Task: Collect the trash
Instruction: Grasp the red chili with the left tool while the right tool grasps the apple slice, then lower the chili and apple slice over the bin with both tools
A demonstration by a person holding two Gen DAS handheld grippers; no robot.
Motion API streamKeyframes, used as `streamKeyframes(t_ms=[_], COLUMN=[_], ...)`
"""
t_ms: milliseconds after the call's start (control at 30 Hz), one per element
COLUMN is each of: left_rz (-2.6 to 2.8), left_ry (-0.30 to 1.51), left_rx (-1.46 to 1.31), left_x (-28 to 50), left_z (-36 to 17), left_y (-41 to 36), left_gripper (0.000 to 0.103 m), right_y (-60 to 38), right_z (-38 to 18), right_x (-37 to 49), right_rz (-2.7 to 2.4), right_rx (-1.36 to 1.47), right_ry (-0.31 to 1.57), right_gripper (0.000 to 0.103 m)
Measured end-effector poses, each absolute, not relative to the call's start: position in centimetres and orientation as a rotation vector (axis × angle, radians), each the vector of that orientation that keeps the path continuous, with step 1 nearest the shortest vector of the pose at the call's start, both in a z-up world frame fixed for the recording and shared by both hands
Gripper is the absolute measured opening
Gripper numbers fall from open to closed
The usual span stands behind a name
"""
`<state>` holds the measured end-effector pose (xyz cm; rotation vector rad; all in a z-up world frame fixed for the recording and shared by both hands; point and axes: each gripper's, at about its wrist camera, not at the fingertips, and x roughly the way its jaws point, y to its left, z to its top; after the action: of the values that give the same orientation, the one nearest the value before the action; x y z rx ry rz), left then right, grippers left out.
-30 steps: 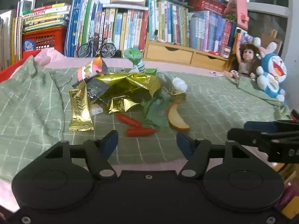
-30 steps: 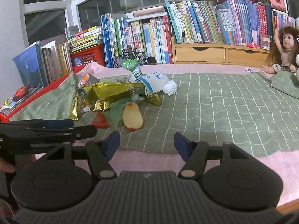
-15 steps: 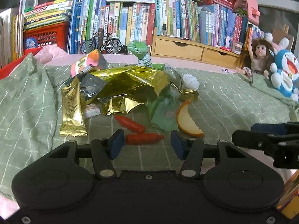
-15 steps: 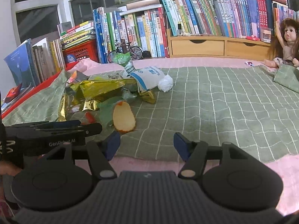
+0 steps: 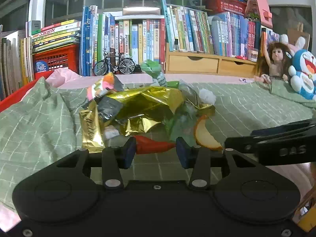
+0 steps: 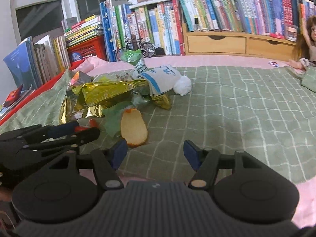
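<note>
Lying crosswise between the left tongs [image 5: 155, 152], red chili [image 5: 153, 145] tips rightward.

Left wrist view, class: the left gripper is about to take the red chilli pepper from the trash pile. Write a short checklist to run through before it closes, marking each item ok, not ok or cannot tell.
1. Left gripper open: ok, its blue fingers stand apart.
2. Red chilli pepper between the fingers: ok, it lies across the gap.
3. Pepper free of other trash: cannot tell; the crumpled gold foil wrapper lies just behind it.
4. Green checked cloth out of the pinch: cannot tell, the pepper rests on it.
5. Right gripper out of the way: ok, open, off to the side beyond the pale apple slice.
6. Fingers reaching far enough past the pepper: cannot tell.
</note>
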<state>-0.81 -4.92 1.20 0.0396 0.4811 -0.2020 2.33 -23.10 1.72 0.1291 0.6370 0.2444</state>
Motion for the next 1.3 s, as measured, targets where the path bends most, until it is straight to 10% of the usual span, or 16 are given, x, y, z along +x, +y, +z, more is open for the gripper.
streamKeyframes(t_ms=[467,700,1300], left_rz=[-0.199,-0.185,-0.216], left_ry=[0.491,0.496,0.489], left_rx=[0.01,0.003,0.017], left_x=[-1.0,-0.8,-3.0], left_z=[1.8,1.7,2.3], left_y=[-3.3,-3.2,-3.7], left_gripper=[0.042,0.042,0.042], right_y=[-19.4,-19.2,-19.9], right_z=[0.4,0.3,1.8], right_x=[5.8,6.5,2.1], right_rz=[0.268,0.299,0.308], right_rx=[0.008,0.039,0.05], right_ry=[0.65,0.621,0.595], right_gripper=[0.07,0.043,0.042])
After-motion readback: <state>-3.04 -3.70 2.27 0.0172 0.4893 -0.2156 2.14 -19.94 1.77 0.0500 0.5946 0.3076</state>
